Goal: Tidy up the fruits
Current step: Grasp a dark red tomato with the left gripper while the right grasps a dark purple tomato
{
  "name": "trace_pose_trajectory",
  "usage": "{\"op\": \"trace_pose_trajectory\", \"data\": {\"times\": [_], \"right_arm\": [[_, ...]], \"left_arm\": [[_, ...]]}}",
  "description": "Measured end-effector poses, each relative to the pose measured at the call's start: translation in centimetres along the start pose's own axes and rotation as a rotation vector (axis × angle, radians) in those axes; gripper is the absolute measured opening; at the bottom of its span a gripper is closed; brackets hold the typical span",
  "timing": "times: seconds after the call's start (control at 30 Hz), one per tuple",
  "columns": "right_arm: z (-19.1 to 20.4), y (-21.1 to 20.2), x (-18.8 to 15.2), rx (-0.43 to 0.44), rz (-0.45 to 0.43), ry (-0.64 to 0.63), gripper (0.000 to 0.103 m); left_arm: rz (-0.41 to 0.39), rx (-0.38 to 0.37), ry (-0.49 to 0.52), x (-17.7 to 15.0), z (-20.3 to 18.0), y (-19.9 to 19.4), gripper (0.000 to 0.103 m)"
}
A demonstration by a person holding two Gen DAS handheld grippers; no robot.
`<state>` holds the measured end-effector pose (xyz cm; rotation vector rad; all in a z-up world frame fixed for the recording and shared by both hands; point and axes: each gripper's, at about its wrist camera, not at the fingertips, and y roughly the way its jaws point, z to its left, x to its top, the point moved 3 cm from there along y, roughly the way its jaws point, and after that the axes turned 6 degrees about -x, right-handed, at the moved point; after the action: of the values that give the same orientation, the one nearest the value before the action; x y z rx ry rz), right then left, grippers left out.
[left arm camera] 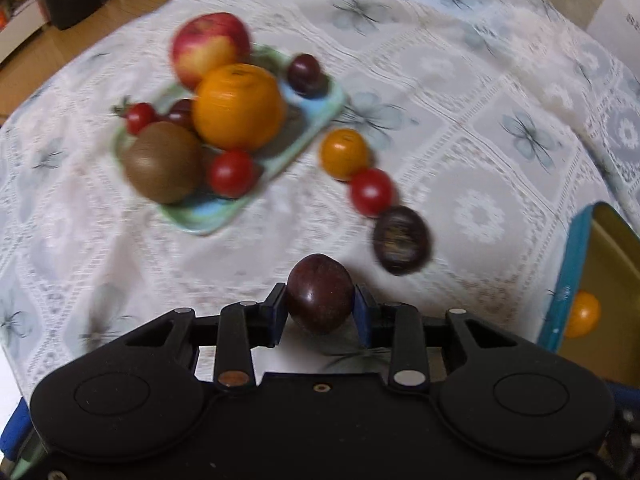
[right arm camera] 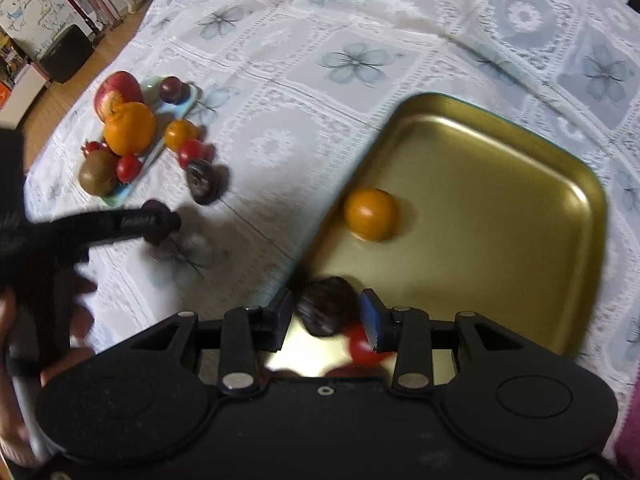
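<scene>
1. Our left gripper (left arm camera: 320, 307) is clamped on a dark red plum (left arm camera: 320, 293), with a pad pressed against each side of the fruit, above the tablecloth (left arm camera: 460, 92).
2. Our right gripper (right arm camera: 326, 315) has its fingers spread, and a dark wrinkled fruit (right arm camera: 328, 305) sits between them; a gap shows on each side, so we cannot say the pads touch it.
3. Just below that fruit, a red tomato (right arm camera: 362, 347) shows beside the right pad, over the near edge of the gold tray (right arm camera: 500, 200).
4. Inside the gold tray lies 1 small orange fruit (right arm camera: 372, 214), near its left rim.
5. From the left wrist view, a short row runs away from the plum on the cloth: a dark wrinkled fruit (left arm camera: 402, 240), then a red tomato (left arm camera: 372, 191), then a small orange fruit (left arm camera: 344, 153), each just beside the next.
6. Further left sits a pale green plate (left arm camera: 320, 108) crowded with fruit: a kiwi (left arm camera: 163, 164), a big orange (left arm camera: 239, 106), an apple (left arm camera: 210, 48), a dark plum (left arm camera: 304, 73) at the far corner, and 2 red tomatoes, 1 at the near edge (left arm camera: 231, 174) and 1 at the left edge (left arm camera: 140, 117).
7. The blue-edged corner of the gold tray (left arm camera: 600, 264) shows at the right of the left wrist view, well apart from the plate.
</scene>
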<state>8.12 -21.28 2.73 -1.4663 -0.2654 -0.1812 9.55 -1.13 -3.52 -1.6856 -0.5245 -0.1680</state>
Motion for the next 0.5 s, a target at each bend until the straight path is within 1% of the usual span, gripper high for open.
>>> {"op": "trace_pose_trajectory", "data": {"times": [0.1,0.2,0.3,0.37,0.5], "right_arm": [[2.4,1.1,1.1,0.016,-0.032,-0.019,0.040],[4.7,2.3,2.2,-0.030,-0.065,-0.032,0.041],[6.9,3.2,3.3,-0.047,-0.085,-0.077,0.041],[8.4,3.9,3.9,-0.049,-0.087,-0.119,0.041],[11.3,5.1,4.9,-0.074,-0.110,-0.191,0.041]], "left_arm": [[-0.017,0.029,-0.003,0.0,1.5,-0.5,0.043],[-0.036,0.064,0.006,0.1,2.8,-0.9,0.043],[-0.038,0.049,-0.009,0.2,4.1,-1.1,0.043],[-0.038,0.033,-0.047,0.1,5.3,-1.4,0.043],[-0.041,0.047,-0.080,0.0,7.0,-1.5,0.043]]}}
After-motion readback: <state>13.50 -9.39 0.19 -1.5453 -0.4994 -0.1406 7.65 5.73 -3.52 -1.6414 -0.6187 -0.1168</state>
